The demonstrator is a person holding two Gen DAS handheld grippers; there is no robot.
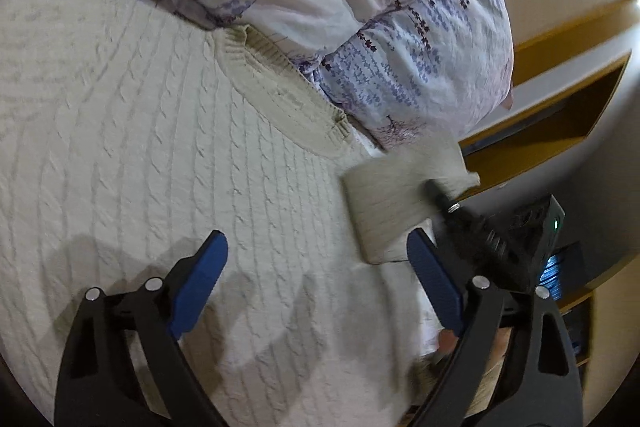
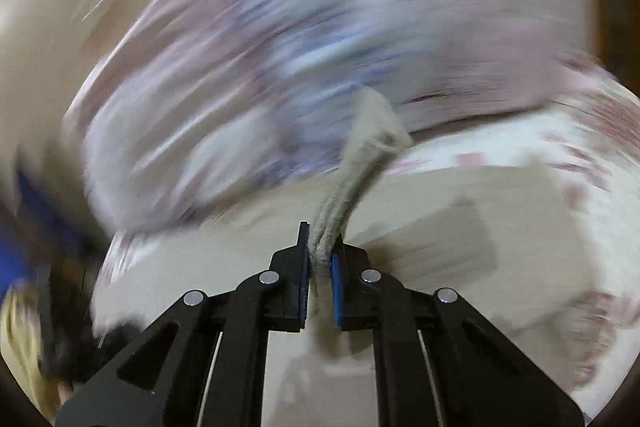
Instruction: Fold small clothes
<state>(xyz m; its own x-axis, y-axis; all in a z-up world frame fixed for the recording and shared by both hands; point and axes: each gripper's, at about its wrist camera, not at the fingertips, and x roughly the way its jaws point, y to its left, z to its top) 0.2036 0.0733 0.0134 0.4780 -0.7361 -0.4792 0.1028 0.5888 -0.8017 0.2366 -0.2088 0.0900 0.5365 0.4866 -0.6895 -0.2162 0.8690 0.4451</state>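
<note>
A cream cable-knit sweater [image 1: 160,155] lies flat on the bed, its ribbed neckline [image 1: 280,87] toward the pillow. My left gripper [image 1: 318,259] is open just above the sweater's body, empty. The right gripper [image 1: 452,203] shows at the right in the left wrist view, pinching a folded-over sleeve or edge piece [image 1: 384,211] of the sweater. In the right wrist view my right gripper [image 2: 320,259] is shut on a bunched strip of the cream knit [image 2: 360,163] that rises from the jaws. That view is heavily motion-blurred.
A floral pillow [image 1: 420,59] in white, blue and purple lies beyond the sweater's neckline; it also shows blurred in the right wrist view [image 2: 280,47]. A yellow wooden shelf unit [image 1: 560,99] stands at the right beside the bed.
</note>
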